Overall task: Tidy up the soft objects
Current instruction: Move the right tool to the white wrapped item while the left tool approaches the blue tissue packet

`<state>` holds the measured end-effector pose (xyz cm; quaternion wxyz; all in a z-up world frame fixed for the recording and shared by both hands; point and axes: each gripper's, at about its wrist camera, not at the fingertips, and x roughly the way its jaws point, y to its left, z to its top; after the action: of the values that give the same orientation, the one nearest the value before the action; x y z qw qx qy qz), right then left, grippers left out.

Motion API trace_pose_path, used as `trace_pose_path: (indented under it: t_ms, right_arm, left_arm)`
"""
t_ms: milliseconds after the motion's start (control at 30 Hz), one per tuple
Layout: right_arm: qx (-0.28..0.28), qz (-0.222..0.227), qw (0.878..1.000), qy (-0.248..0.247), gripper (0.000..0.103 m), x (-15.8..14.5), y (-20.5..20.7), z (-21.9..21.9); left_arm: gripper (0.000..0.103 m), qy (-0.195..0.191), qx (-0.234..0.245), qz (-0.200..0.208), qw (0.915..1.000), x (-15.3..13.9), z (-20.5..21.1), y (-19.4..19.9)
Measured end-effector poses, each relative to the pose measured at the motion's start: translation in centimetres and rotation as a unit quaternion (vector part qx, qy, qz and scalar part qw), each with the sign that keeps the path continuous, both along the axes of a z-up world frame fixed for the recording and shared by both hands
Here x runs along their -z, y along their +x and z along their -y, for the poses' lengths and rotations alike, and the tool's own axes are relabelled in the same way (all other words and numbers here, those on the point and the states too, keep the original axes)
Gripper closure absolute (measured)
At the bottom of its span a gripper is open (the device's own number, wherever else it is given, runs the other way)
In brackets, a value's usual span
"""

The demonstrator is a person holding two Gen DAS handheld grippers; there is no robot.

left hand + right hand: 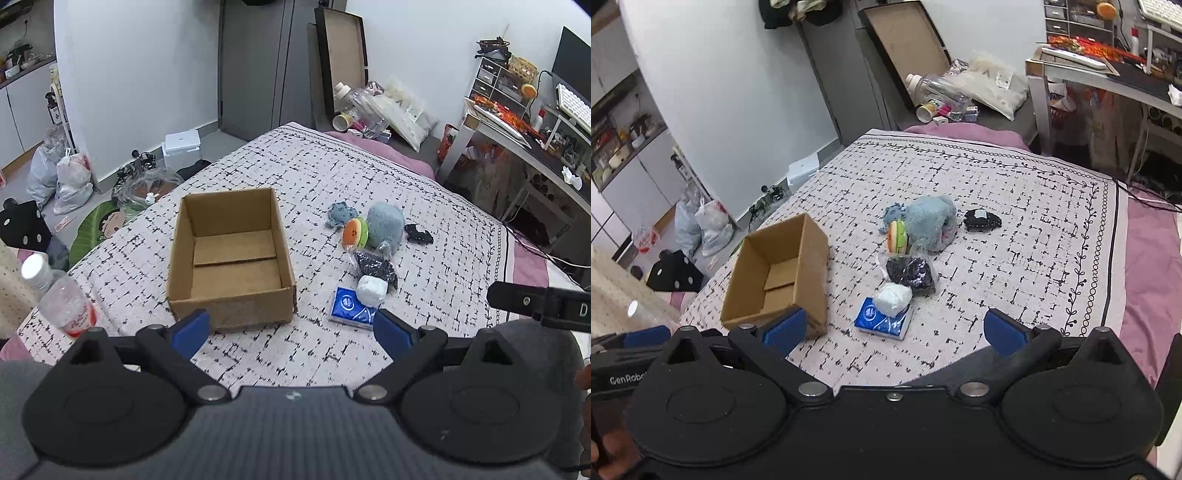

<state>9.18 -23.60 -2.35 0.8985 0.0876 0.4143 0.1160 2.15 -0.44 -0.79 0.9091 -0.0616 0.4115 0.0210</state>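
Left wrist view: my left claw point(291, 326) hangs spread wide and empty above the bed point(369, 173), just short of the empty cardboard box point(231, 254). The soft objects lie clustered to its right: blue plush point(386, 223), burger toy point(356, 231), tissue pack point(352, 308). My right claw point(894, 330), likewise open, hovers level near the tissue pack. Sorting looks unstarted; next, I judge, comes a descent onto the nearest item.

"GenRobo" on left hand-held gripper point(646, 338)
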Motion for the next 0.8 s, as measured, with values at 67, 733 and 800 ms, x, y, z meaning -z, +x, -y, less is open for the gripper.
trace_pose_path:
  t_ms: [67, 733, 800]
  right_arm:
    - [0.008, -0.005, 1.0, 0.002, 0.0, 0.5, 0.8, 0.3]
    - [0.006, -0.127, 0.987, 0.095, 0.04, 8.2, 9.4, -0.2]
    - [0.007, -0.139, 0.985, 0.105, 0.04, 9.1, 10.3, -0.3]
  left_arm:
    - [0.009, -0.001, -0.002, 0.001, 1.0, 0.4, 0.2, 0.6]
    - [0.014, -0.025, 0.0, -0.034, 0.9991, 6.5, 2.8, 6.8]
    - [0.016, -0.027, 0.0, -0.04, 0.9988, 7.2, 3.0, 7.6]
